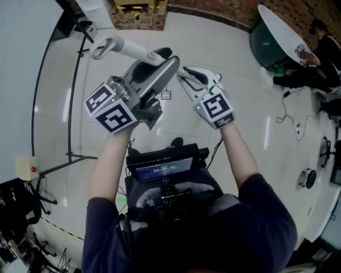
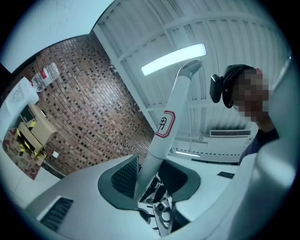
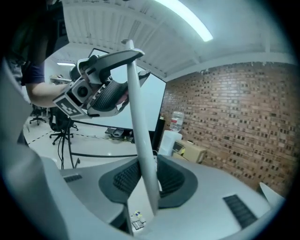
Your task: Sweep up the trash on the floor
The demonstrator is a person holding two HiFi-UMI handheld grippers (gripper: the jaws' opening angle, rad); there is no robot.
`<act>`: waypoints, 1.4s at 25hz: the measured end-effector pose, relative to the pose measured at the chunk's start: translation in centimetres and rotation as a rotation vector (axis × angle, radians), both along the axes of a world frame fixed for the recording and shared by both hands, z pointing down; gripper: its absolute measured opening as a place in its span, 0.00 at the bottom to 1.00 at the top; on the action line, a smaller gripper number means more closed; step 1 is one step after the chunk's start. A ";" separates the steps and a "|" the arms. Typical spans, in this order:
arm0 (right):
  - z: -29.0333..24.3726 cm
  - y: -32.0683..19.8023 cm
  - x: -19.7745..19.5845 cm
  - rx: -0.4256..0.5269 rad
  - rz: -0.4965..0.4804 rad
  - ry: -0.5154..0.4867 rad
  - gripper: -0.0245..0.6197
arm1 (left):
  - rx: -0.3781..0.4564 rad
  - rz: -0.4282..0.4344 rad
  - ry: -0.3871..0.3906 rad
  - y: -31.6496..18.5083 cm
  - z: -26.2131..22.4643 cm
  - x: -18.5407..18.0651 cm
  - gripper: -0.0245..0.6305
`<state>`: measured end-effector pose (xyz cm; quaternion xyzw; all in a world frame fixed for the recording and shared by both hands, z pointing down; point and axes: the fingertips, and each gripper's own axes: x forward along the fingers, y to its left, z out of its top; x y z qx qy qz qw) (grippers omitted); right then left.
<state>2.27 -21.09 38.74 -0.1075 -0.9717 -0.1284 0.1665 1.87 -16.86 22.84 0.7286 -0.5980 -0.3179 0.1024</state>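
In the head view my left gripper (image 1: 166,57) is shut on a thick white handle (image 1: 128,49) that slants up and left to a hooked end. The left gripper view shows the same handle (image 2: 164,126), with a red-edged badge, rising from between the jaws of that gripper (image 2: 150,180). My right gripper (image 1: 184,75) sits just right of the left one. It (image 3: 147,185) is shut on a thin white pole (image 3: 138,122) whose top passes in front of the left gripper (image 3: 93,93). A small pale scrap (image 1: 166,95) lies on the white floor below both.
A cardboard box (image 1: 138,13) stands at the far wall. On the left is a black stand with a curved pole (image 1: 71,106). At the right, a person sits by a round green-sided table (image 1: 279,37), with cables (image 1: 293,120) on the floor. A brick wall (image 3: 234,117) runs behind.
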 end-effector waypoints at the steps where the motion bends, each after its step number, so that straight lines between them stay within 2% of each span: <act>1: 0.5 2.4 -1.5 0.000 -0.041 0.007 0.22 | 0.003 -0.032 0.002 2.3 0.4 -1.3 0.22; 5: 2.0 8.2 -4.9 0.002 -0.160 0.050 0.22 | -0.011 -0.127 0.005 7.7 1.7 -4.3 0.22; 9: 3.5 15.3 -8.7 0.014 -0.235 0.067 0.22 | -0.020 -0.171 -0.013 14.5 3.1 -7.4 0.23; 12: 5.3 21.9 -12.6 0.017 -0.256 0.081 0.22 | -0.035 -0.182 -0.017 21.0 4.8 -10.7 0.23; 15: 5.7 27.7 -14.7 0.021 -0.280 0.090 0.22 | -0.034 -0.224 -0.019 26.7 5.2 -12.8 0.23; 21: 5.3 34.1 -18.4 0.057 -0.340 0.106 0.22 | 0.011 -0.367 0.002 33.3 4.6 -16.8 0.23; 27: 8.3 40.4 -21.7 0.104 -0.437 0.176 0.21 | -0.021 -0.416 0.005 38.7 7.2 -20.7 0.23; 31: 9.2 42.0 -23.4 0.050 -0.493 0.200 0.20 | -0.033 -0.468 0.017 39.9 7.8 -23.2 0.27; 35: 10.7 42.5 -26.8 -0.058 -0.519 0.249 0.19 | -0.002 -0.544 0.106 43.3 8.9 -26.2 0.30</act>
